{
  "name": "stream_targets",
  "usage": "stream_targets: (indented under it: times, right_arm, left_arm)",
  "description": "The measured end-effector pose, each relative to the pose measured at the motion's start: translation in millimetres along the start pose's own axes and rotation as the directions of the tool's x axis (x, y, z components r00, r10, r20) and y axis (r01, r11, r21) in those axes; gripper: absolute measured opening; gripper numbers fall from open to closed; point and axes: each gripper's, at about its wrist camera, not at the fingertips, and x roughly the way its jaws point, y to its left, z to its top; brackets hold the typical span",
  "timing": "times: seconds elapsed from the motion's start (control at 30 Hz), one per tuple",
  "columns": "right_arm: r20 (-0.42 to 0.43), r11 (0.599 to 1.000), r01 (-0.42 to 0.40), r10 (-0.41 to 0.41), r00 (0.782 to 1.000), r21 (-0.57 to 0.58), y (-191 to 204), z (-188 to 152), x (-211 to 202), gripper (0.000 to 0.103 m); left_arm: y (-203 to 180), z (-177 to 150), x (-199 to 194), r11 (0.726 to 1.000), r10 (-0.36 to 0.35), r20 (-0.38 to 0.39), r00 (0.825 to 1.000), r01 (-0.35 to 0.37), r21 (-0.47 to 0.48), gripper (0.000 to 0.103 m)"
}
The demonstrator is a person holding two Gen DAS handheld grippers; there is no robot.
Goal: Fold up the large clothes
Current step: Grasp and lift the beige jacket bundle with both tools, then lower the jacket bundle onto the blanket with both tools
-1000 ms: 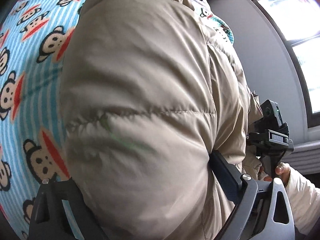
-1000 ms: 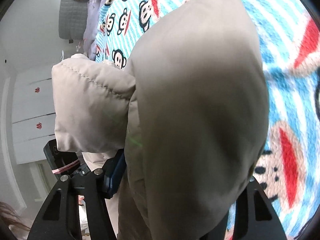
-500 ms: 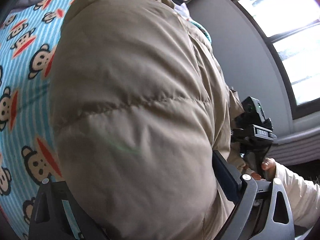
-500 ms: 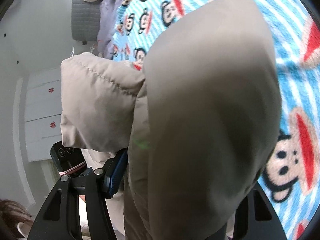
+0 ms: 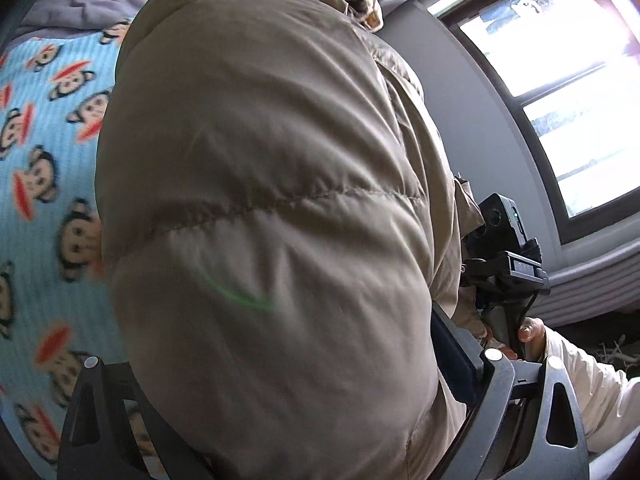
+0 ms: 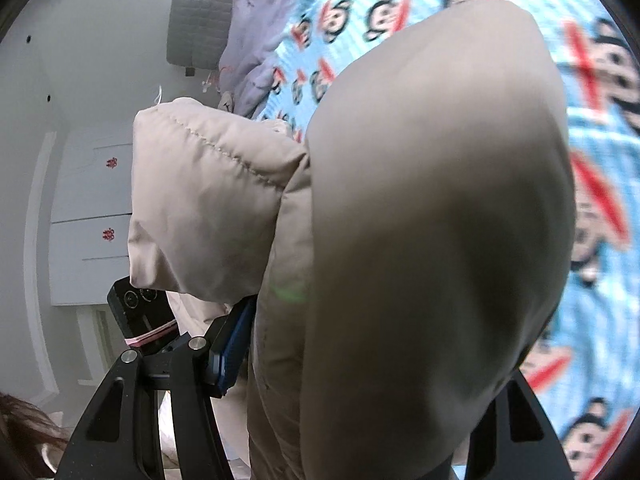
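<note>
A beige quilted puffer jacket (image 5: 260, 220) fills both views, held up above a blue monkey-print blanket (image 5: 36, 184). My left gripper (image 5: 288, 420) is shut on the jacket; its padded fabric bulges between the fingers and hides the tips. My right gripper (image 6: 360, 400) is shut on the jacket (image 6: 420, 220) too, with a thick fold bulging over the fingers. The right gripper also shows in the left wrist view (image 5: 504, 264), held by a hand, just behind the jacket's right edge. The left gripper shows in the right wrist view (image 6: 140, 308) under a quilted fold.
The blanket (image 6: 592, 92) covers a bed. A lilac quilt (image 6: 260, 20) and a grey headboard (image 6: 196, 12) lie at its far end. A window (image 5: 560, 92) is on the right in the left wrist view. White drawers (image 6: 92, 208) stand by the wall.
Both grippers have lifted and tilted with the jacket; more of the window, the wall and the far end of the bed has come into view. Both grips are unchanged.
</note>
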Motion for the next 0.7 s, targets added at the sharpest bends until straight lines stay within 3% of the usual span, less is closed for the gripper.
stream_targets:
  times: [0.2,0.33,0.47,0.57,0.63,0.7]
  right_arm:
    - [-0.008,1.000,-0.018,0.018,1.000,-0.019,40.3,-2.9,79.4,0.063]
    - [-0.035,0.998,-0.036,0.034,0.999,-0.048,64.1,6.8,153.3,0.063]
    - [-0.055,0.998,0.030,-0.033,0.998,-0.050,67.3,15.5,213.2,0.063]
    - [-0.054,0.991,0.130,-0.131,0.990,-0.023,56.5,16.0,237.7,0.065]
    - [-0.050,0.989,0.147,-0.146,0.988,0.013,50.3,15.7,237.5,0.067]
    - [-0.058,0.987,0.161,-0.159,0.986,0.028,49.8,15.7,228.2,0.069]
  left_arm:
    - [82.7,14.2,-59.7,1.000,0.026,0.015,1.000,-0.026,-0.013,0.097]
    - [153.6,22.3,-103.1,0.998,0.062,0.048,0.997,-0.061,-0.036,0.097]
    - [235.8,23.4,-112.0,0.986,0.108,0.047,0.993,-0.102,-0.130,0.097]
    - [296.2,13.0,-108.4,0.960,0.105,0.015,0.994,-0.098,-0.262,0.097]
    - [319.9,4.1,-116.4,0.937,0.087,0.029,0.996,-0.072,-0.341,0.097]
    - [321.5,-4.1,-133.0,0.929,0.124,0.052,0.991,-0.098,-0.356,0.097]
